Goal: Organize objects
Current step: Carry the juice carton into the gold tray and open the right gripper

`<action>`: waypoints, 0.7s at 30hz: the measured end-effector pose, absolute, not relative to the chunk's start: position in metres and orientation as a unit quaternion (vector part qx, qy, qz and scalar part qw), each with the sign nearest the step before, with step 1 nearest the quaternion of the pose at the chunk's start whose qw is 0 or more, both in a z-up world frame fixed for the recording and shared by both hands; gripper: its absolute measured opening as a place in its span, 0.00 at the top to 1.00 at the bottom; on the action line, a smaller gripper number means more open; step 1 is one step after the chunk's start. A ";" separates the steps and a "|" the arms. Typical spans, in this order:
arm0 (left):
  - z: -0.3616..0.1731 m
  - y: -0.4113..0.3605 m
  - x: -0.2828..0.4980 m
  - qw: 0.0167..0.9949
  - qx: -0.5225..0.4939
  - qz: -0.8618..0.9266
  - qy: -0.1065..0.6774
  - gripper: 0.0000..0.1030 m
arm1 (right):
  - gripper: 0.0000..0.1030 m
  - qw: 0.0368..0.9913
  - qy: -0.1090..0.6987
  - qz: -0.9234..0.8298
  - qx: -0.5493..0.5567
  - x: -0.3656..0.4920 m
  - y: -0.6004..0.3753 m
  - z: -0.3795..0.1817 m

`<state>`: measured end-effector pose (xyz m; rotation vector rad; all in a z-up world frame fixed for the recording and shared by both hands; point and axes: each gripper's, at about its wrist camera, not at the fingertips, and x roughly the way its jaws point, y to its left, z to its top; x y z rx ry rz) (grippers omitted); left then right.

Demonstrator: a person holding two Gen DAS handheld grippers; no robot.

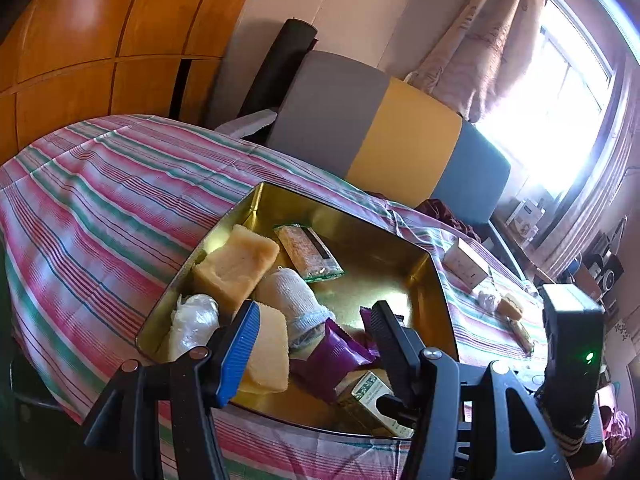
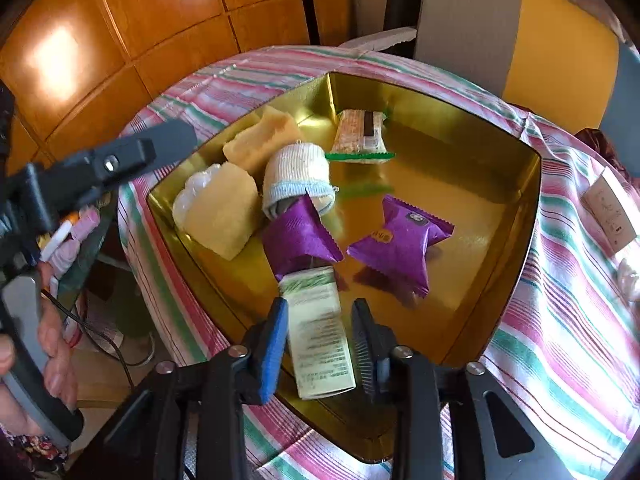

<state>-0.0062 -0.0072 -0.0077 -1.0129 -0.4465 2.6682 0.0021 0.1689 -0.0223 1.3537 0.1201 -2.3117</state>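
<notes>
The gold tin [image 2: 516, 216] sits on the striped tablecloth [image 2: 568, 304] over the surface. Inside lie two purple packets [image 2: 400, 240], sponges [image 2: 224, 216], a rolled sock [image 2: 296, 176] and a snack bar [image 2: 362, 134]. The right gripper [image 2: 320, 340] hangs over the tin's near rim, jaws apart around a green-and-white carton [image 2: 318, 332] (contact unclear). The left gripper [image 1: 312, 340] hovers above the tin, jaws apart, holding nothing.

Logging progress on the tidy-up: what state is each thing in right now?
Gold tin: open, no lid, partly filled.
Green-white carton: lying in the tin, between the open right gripper fingers.
Left gripper: open, empty, above the tin.
Two purple packets: sealed, in the tin.
Sock: rolled up, in the tin.
White box: outside the tin, on the striped cloth.
</notes>
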 end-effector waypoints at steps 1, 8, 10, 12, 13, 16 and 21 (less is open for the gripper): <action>-0.008 -0.006 -0.006 0.127 -0.347 0.917 -0.152 0.43 | 0.64 0.228 0.040 -0.840 0.491 0.003 0.170 -0.022; -0.011 0.003 -0.002 0.141 -0.353 0.913 -0.147 0.43 | 0.60 0.221 0.032 -0.852 0.473 0.011 0.180 -0.015; -0.012 0.006 0.000 0.149 -0.355 0.911 -0.146 0.43 | 0.59 0.219 0.023 -0.857 0.467 0.011 0.187 -0.011; -0.013 0.013 0.002 0.160 -0.359 0.909 -0.140 0.43 | 0.58 0.215 0.020 -0.861 0.461 0.011 0.193 -0.008; -0.013 0.016 0.003 0.164 -0.360 0.908 -0.137 0.43 | 0.58 0.212 0.019 -0.863 0.459 0.010 0.198 -0.006; -0.012 0.027 0.008 0.178 -0.358 0.908 -0.120 0.43 | 0.56 0.198 0.015 -0.868 0.454 0.010 0.211 -0.003; -0.011 0.044 0.017 0.199 -0.356 0.908 -0.097 0.43 | 0.48 0.175 -0.020 -0.879 0.444 0.015 0.248 0.002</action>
